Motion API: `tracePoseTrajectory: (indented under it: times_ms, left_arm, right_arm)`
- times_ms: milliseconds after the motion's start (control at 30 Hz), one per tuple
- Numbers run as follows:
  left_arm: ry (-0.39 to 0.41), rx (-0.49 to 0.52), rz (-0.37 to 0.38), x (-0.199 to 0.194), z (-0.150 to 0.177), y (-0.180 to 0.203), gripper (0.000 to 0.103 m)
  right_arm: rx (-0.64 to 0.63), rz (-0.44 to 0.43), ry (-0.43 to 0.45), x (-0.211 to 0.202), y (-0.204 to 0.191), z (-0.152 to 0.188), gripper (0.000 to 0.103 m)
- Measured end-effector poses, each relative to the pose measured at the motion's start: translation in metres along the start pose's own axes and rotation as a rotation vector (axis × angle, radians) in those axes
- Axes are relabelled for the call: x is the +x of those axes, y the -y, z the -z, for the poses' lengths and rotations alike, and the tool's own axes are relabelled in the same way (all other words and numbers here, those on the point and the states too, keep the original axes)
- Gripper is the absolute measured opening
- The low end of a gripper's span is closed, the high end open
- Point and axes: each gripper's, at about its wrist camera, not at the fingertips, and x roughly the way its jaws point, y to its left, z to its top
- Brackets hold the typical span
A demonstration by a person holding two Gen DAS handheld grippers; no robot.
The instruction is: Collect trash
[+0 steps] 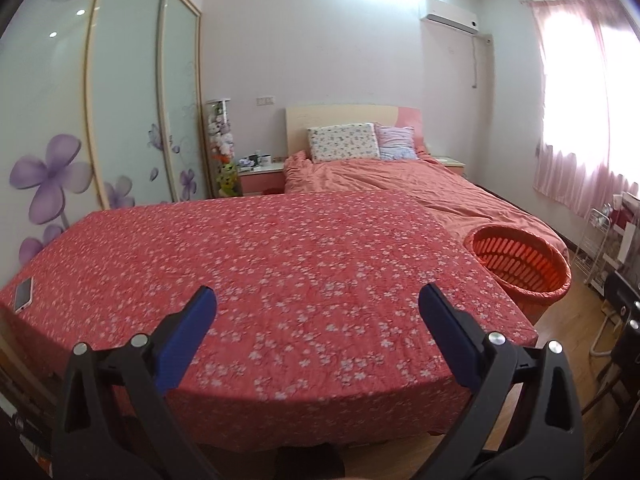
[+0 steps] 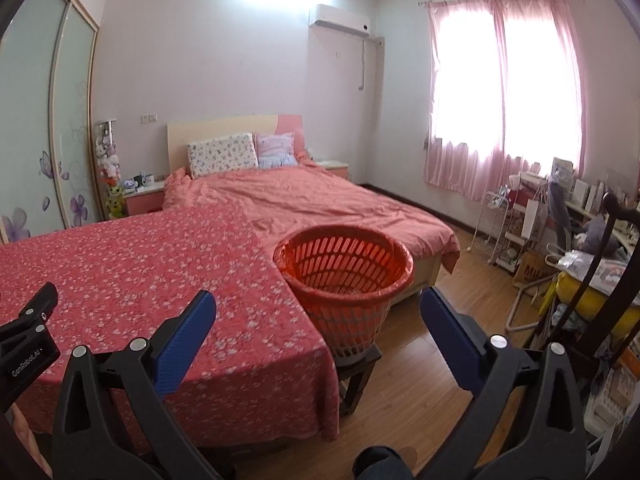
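Both the left tongs [image 1: 318, 306] and right tongs [image 2: 318, 310] gape wide, holding nothing.

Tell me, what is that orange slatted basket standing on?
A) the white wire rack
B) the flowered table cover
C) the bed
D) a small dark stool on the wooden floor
D: in the right wrist view the orange basket rests on a small dark stool standing on the wooden floor, beside the flowered table cover.
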Motion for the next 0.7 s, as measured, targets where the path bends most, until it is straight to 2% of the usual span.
tracePoseTrajectory:
  times_ms: [267,433,700]
  left_arm:
    - [-0.053,-0.020,-0.013,0.001,0.007,-0.004,0.099]
    - [-0.077,-0.037,-0.004,0.002,0.008,-0.004,0.099]
    - [-0.068,-0.026,-0.014,-0.004,0.007,0.002,0.099]
  right_arm:
    - [0.035,0.013,-0.111,0.005,0.000,0.008,0.101]
    - [0.033,0.032,-0.102,-0.003,0.000,0.009,0.101]
    - [0.011,0.092,-0.072,-0.008,-0.005,0.007,0.101]
